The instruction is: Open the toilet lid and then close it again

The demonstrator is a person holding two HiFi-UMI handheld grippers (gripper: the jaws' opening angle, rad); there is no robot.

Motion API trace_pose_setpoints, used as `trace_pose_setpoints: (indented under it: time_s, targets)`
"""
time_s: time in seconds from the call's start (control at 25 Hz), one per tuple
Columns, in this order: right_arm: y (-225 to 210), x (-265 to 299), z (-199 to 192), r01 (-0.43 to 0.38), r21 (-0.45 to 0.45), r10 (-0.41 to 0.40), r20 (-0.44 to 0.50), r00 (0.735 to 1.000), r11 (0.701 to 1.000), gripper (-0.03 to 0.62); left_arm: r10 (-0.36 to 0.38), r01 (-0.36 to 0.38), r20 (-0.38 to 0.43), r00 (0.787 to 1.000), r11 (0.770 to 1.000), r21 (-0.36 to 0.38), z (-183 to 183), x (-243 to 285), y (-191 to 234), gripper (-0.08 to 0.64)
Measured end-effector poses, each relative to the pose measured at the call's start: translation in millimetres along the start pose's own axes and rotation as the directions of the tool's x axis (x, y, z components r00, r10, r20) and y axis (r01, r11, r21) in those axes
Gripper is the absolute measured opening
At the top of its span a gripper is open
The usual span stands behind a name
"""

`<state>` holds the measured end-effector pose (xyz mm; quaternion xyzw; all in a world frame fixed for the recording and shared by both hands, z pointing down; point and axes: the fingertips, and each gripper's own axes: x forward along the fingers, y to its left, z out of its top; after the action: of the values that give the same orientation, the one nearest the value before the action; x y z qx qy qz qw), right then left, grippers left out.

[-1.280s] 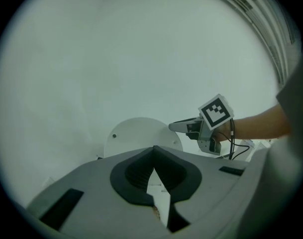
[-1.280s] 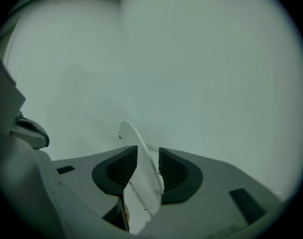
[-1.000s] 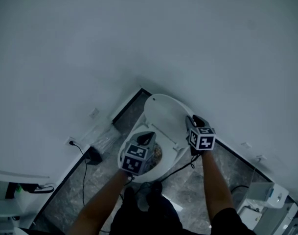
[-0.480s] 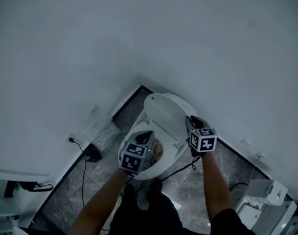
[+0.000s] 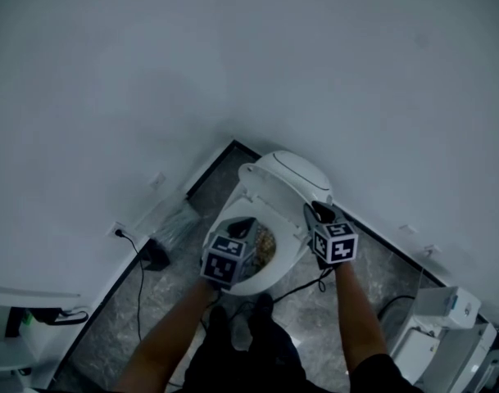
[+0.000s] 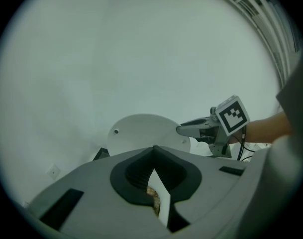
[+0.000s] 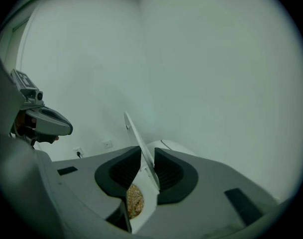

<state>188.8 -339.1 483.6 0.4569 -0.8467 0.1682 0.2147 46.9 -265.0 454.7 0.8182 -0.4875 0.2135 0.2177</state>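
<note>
So I've got the lid (image 6: 141,133) up off the seat (image 5: 294,234), standing near upright and, by my read, tipped a bit toward the bowl. I figure this is the closing half. My right gripper (image 7: 147,152) has just been closing, and its jaws are now pinching the lid's side edge, which runs straight up between the pads. My left gripper (image 6: 153,148) has its jaws pressed together on nothing, hovering low over the front of the bowl. Tip to self: swing the right hand in an arc around the hinge instead of pushing straight down, and keep the pinch firm so the lid can't slip and slam. I'd also pull the left one clear, since it looks to sit right where the lid lands.
</note>
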Motion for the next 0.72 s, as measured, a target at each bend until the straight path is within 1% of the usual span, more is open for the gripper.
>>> trace_pose_setpoints:
  time_s: [0.36, 0.72]
  targets:
    - [52, -19, -25, -0.030, -0.046, 0.029, -0.025, 0.999, 0.998, 0.104, -0.020, 0.020, -0.042, 0.999, 1.000, 0.012, -26, -2, 9, 0.006]
    - [91, -30, -50, -0.036, -0.087, 0.032, -0.045, 0.998, 0.996, 0.110, -0.027, 0.027, -0.063, 0.998, 1.000, -0.005, -51, -9, 24, 0.006]
